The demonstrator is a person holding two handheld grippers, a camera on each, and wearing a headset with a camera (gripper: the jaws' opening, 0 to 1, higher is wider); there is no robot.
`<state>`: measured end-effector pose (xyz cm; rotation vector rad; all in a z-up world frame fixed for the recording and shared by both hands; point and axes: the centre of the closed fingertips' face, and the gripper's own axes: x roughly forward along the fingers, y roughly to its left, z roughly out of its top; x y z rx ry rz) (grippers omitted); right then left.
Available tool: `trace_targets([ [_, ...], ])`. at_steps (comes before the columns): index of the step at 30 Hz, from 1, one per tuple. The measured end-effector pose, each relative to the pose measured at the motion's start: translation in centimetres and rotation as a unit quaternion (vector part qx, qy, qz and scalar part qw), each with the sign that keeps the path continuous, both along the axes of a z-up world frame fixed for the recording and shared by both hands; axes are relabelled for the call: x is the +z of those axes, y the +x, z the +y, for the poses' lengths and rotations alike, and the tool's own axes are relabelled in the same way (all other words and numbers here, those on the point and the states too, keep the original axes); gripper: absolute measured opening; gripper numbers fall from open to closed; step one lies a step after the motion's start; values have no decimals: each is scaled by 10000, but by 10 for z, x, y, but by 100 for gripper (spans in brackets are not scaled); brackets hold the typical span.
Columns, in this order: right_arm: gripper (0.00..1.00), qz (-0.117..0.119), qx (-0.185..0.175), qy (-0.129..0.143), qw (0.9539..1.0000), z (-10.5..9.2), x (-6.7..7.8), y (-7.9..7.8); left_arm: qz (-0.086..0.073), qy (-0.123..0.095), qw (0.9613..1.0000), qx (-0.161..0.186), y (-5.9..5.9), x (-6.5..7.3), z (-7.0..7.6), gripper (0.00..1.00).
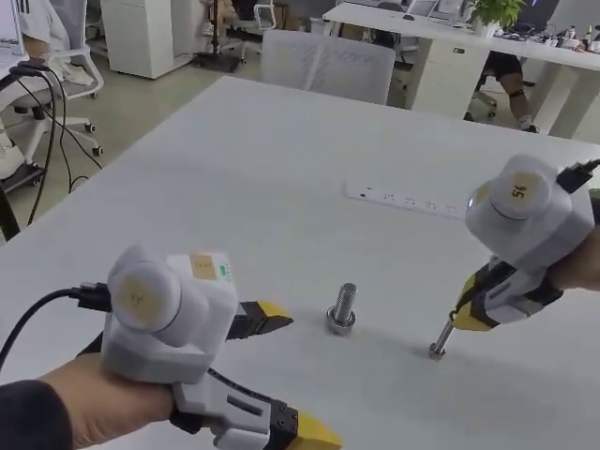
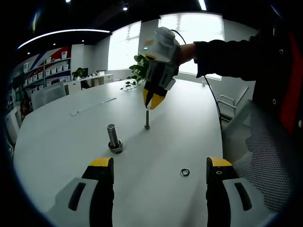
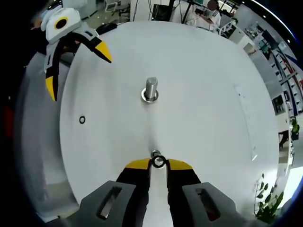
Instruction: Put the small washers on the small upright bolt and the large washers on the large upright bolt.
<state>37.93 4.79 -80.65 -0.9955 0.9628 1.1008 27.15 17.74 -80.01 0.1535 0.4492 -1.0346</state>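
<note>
The small washer (image 3: 153, 162) is clenched in the jaws of the right gripper (image 3: 158, 165), just over the top of the small bolt (image 2: 147, 119) and seemingly not yet dropped on. The large bolt (image 2: 113, 136) already carries a seated washer (image 2: 116, 148) at its base. One loose washer (image 2: 184, 172) lies on the bench (image 1: 281, 169) near the left gripper (image 2: 160, 161), whose jaws gape empty. A yellow sticker on the right gripper seems to read 56.

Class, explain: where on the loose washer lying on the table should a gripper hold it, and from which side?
The washer lies flat and thin on the table, so come straight down and pinch across its rim at opposite edges.
</note>
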Motion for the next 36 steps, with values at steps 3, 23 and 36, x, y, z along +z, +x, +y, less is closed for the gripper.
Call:
trace_targets([
  [3,13,0,8,-23,10000,-1,-2,0,6,8,10000,4,0,0,0,80],
  [23,13,75,-4,14,10000,-2,-10,3,38,18,10000,46,3,-3,1,80],
  [36,13,103,25,8,9999,-1,-12,3,39,14,10000,67,3,-3,1,80],
])
